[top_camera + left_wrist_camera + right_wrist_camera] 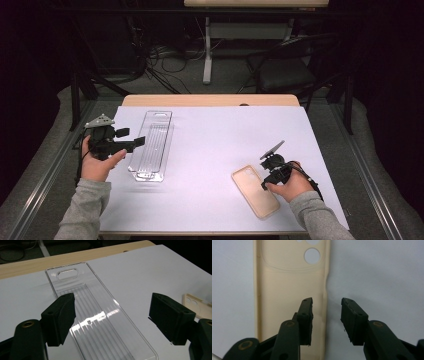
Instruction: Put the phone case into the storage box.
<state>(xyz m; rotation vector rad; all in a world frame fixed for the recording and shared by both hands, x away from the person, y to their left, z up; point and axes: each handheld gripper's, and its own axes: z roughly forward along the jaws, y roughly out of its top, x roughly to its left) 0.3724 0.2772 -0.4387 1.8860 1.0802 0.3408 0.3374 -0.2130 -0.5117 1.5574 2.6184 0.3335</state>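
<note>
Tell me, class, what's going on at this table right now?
A person works with a gripper in each hand over a white-covered table. The right gripper sits low at the side edge of a beige phone case, its fingers straddling that edge with a gap left, not yet pinching it. The left gripper hovers open over a clear plastic tray, which lies flat on the table. Neither thing is lifted.
</note>
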